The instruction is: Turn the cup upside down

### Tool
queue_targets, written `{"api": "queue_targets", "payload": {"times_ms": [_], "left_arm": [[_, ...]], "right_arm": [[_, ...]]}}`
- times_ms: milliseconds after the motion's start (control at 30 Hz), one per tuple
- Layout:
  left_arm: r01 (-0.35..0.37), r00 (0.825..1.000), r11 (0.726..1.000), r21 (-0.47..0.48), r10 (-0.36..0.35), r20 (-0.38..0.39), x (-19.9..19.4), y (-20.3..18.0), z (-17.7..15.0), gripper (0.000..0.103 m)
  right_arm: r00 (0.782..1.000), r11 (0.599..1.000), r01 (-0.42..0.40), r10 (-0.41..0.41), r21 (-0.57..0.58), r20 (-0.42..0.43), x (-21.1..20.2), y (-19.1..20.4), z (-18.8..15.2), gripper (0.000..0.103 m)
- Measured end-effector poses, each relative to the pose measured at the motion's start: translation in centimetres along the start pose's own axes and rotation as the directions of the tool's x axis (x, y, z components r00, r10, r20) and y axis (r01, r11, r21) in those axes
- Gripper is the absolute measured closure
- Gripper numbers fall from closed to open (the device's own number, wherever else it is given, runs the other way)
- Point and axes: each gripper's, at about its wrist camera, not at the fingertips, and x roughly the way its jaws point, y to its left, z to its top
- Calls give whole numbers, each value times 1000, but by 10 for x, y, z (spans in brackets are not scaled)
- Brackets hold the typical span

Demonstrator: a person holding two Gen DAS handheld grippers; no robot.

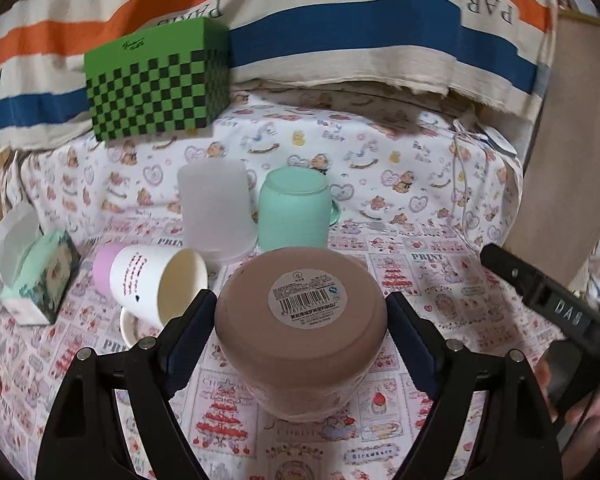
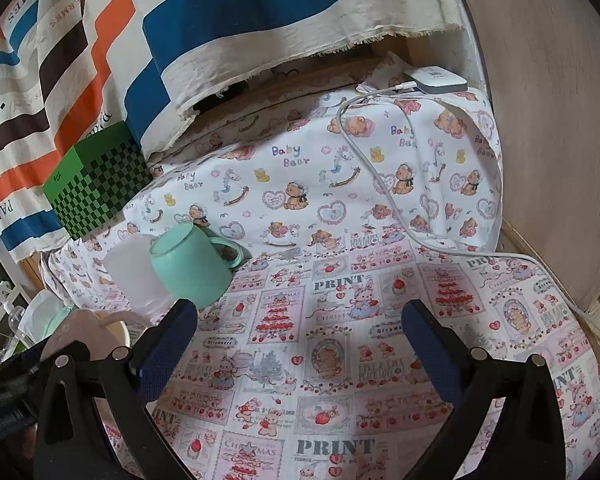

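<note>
Cup (image 1: 300,332), brown, stood upside down on the printed cloth (image 1: 440,280), its base with a barcode sticker (image 1: 303,298) facing up. It sat between the blue pads (image 1: 194,328) of the left gripper (image 1: 300,334). The left pad touched or nearly touched its wall and the right pad stood just beside it; whether the pads pinched it could not be told.

Just left of the cup a white paper cup (image 1: 156,284) with a pink band lay on its side, mouth toward the camera, resting on a small white dish (image 1: 130,326). Behind the brown cup stood a frosted tumbler (image 1: 216,212) and a mint mug (image 1: 294,212), both inverted and near each other. A tissue box (image 1: 40,276) lay at the far left. Farther back a green checkered box (image 1: 156,80) stood against a striped hanging cloth (image 1: 340,32). A wooden panel (image 1: 572,160) rose at the right.

The left view alone showed the sticker, the paper cup and the right gripper's black body (image 1: 540,292) at its right edge.

The right gripper (image 2: 300,332) had its fingers spread wide over bare cloth, holding nothing. Its view caught only a sliver of the brown cup (image 2: 70,332) at lower left. It alone showed the mug's handle (image 2: 228,252) in full, and a white cable (image 2: 380,176) running back to a white device (image 2: 436,78) by the panel.
</note>
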Motion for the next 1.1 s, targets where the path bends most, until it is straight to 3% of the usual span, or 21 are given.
{"api": "queue_targets", "payload": {"times_ms": [233,400,500,567,767,900,1000,1100], "left_arm": [[-19,1000,999,51,18,25,10,0,-3,20],[38,999,998,55,-36,-37,29,7,-6,18],[10,1000,997,77,-11,18,28,8,-10,8],[26,997,997,76,-32,73,18,13,-11,1],[44,982,995,86,-59,178,-21,32,-12,0],[86,962,994,65,-100,255,-50,60,-26,0],[86,954,996,21,-88,288,-67,82,-42,0],[40,947,999,4,-39,319,-77,98,-57,0]], "right_arm": [[1000,1000,-9,9,5,9,-2,0,0,0],[1000,1000,-10,11,-22,16,-4,5,-1,0],[1000,999,-14,15,-34,17,-4,7,-2,0],[1000,999,-22,22,-32,16,-4,7,-2,0],[998,998,-46,47,-38,29,-9,10,-4,0],[996,996,-66,70,-63,63,-19,19,-7,0],[989,989,-109,118,-96,86,-27,30,-12,0],[980,977,-140,160,-162,117,-34,47,-22,0]]}}
